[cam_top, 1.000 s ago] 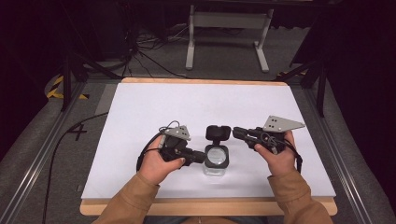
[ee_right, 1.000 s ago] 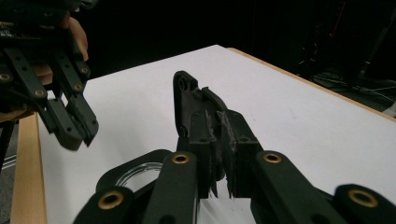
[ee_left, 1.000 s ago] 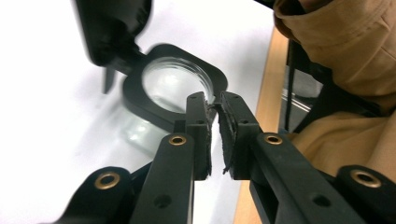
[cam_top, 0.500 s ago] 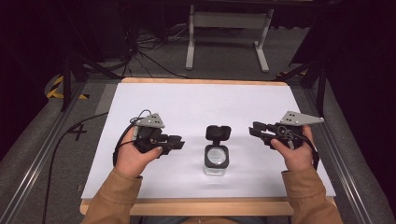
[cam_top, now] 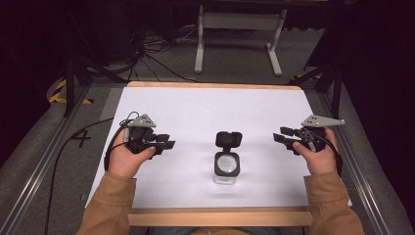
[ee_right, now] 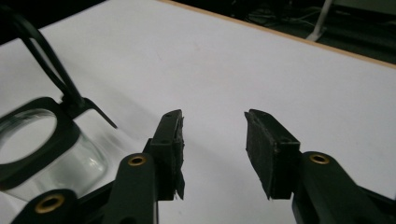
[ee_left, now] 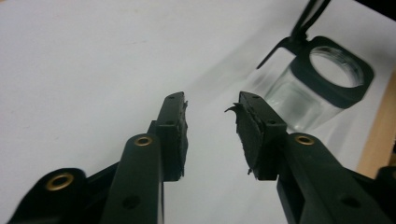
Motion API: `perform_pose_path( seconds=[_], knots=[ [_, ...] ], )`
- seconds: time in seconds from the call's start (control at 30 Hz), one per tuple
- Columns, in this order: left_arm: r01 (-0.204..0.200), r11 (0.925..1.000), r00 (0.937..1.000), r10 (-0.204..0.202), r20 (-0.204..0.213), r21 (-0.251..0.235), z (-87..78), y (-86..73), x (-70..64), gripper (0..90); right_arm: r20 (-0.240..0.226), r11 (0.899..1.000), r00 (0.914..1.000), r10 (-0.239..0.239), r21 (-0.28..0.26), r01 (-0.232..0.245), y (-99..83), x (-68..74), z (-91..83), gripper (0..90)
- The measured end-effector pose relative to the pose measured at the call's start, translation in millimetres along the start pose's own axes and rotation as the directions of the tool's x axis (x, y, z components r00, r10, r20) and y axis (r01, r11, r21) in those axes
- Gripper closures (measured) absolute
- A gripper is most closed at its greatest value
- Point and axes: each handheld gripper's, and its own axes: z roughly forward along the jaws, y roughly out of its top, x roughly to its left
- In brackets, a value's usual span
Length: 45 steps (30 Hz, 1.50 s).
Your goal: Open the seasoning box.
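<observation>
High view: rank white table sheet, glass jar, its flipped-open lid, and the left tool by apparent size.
1. white table sheet, by far the largest.
2. left tool and glass jar: look about alike, so no ranking between them.
3. flipped-open lid, smallest.

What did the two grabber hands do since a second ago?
Both pulled away from the glass jar sideways: the left gripper went out to the left, the right gripper out to the right, letting go of it. Both sets of jaws now stand open and empty. The jar stayed where it was, its black lid flipped open.
</observation>
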Motion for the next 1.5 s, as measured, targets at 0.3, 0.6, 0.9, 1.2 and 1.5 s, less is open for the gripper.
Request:
perform_pose_path(
  seconds=[0.3,0.6,0.9,1.2,1.5],
  knots=[
    [0.034,0.9988,0.9970,-0.032,-0.070,0.036,15.8,-18.6,27.2,51.4,0.051,0.997,0.9976,0.046,0.060,-0.049,-17.2,-23.0,12.5,49.1],
    [0.062,0.9955,0.9935,-0.054,-0.100,0.072,29.2,-34.4,45.5,43.7,0.065,0.988,0.9945,0.082,0.129,-0.090,-36.1,-41.5,27.6,46.4],
    [0.060,0.9896,0.9951,-0.048,-0.086,0.131,44.5,-44.5,50.6,41.5,0.068,0.976,0.9933,0.093,0.191,-0.105,-48.0,-49.3,38.2,45.5],
    [0.043,0.9752,0.9981,-0.033,-0.051,0.217,55.8,-51.3,51.3,39.4,0.075,0.961,0.9939,0.080,0.260,-0.097,-57.7,-48.3,51.8,44.9],
    [0.029,0.9709,0.9994,-0.024,-0.026,0.238,57.8,-49.2,46.3,38.6,0.065,0.955,0.9973,0.035,0.293,-0.053,-58.1,-40.2,60.3,42.9]
  ],
)
